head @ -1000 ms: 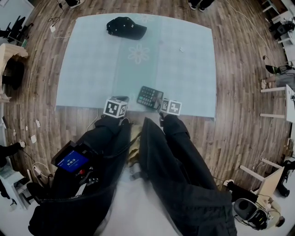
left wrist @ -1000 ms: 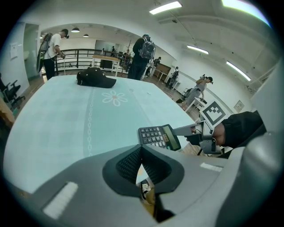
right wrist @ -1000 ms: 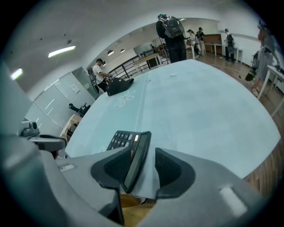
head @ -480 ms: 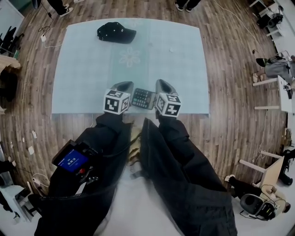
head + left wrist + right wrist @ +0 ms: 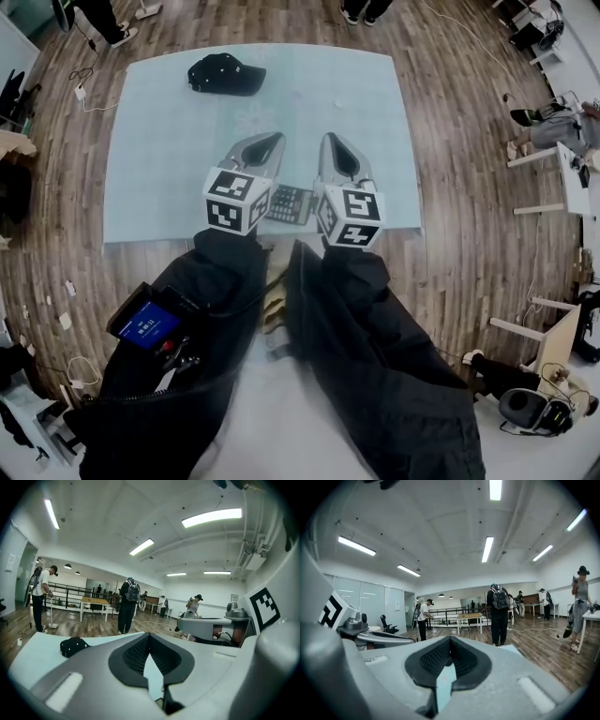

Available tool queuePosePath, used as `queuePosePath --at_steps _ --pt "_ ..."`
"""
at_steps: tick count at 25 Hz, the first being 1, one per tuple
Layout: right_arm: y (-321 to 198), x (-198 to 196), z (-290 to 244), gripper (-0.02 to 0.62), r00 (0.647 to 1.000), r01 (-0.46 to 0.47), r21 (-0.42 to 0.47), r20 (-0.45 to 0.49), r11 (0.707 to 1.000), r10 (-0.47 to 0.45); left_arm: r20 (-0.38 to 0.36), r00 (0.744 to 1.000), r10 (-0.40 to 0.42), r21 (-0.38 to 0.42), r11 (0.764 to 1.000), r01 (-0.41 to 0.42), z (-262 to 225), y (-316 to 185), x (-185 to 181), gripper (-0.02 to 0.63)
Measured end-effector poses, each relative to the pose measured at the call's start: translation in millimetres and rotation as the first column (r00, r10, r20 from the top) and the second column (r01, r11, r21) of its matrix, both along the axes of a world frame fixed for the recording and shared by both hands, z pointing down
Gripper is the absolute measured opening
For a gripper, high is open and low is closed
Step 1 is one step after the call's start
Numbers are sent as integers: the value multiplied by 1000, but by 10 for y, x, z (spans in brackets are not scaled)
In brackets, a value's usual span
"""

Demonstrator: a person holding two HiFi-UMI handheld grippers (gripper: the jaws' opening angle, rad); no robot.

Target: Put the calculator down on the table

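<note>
Between left tongs (image 5: pixel 270 141), right tongs (image 5: pixel 330 141), seemingly; calculator (image 5: pixel 289 203).

Left gripper (image 5: pixel 150 637): 2 jaws tip to tip, nothing between them
Black cap (image 5: pixel 73 646): left, on pale blue surface (image 5: pixel 33 654)
Marker cube (image 5: pixel 266 607): right edge
Person with backpack (image 5: pixel 127 605): standing beyond

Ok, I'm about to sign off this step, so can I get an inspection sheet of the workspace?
Surface: table under a pale blue cover, lying flat.
Job's things: calculator lying on the table by its near edge, nothing gripping it.
Clutter: black cap near the far left corner.
Grippers: left gripper and right gripper, jaws shut, empty, either side of the calculator.
Cables: cable on the wood floor, off the far left corner.
Surroundings: people standing in an open room.
</note>
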State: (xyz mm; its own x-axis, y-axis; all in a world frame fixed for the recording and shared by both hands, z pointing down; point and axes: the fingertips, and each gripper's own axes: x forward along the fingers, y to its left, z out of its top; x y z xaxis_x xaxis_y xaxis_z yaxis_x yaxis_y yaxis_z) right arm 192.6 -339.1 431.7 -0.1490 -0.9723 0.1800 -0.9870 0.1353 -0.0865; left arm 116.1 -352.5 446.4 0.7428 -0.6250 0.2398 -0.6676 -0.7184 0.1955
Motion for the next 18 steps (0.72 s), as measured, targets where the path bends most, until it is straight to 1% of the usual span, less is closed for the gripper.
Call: queuePosePath --at_steps 3,6,11,14,18 --pt "50 2 -342 0 1000 -5 75 -20 997 6 -36 999 7 65 998 -4 -340 25 22 -3" --pt "103 18 -642 0 998 -15 144 -61 989 24 -68 998 10 125 992 -1 -660 39 18 -3" --pt "160 -15 -938 0 995 -12 218 -90 976 33 -100 995 0 220 975 22 -1051 71 -41 -3" --pt "180 -21 -1025 0 996 -17 239 -87 971 38 -107 994 1 249 968 26 -1161 92 -51 -3" --pt "216 -20 -1089 0 997 -17 267 -67 963 37 -113 994 4 264 964 27 -1206 127 -49 -3"
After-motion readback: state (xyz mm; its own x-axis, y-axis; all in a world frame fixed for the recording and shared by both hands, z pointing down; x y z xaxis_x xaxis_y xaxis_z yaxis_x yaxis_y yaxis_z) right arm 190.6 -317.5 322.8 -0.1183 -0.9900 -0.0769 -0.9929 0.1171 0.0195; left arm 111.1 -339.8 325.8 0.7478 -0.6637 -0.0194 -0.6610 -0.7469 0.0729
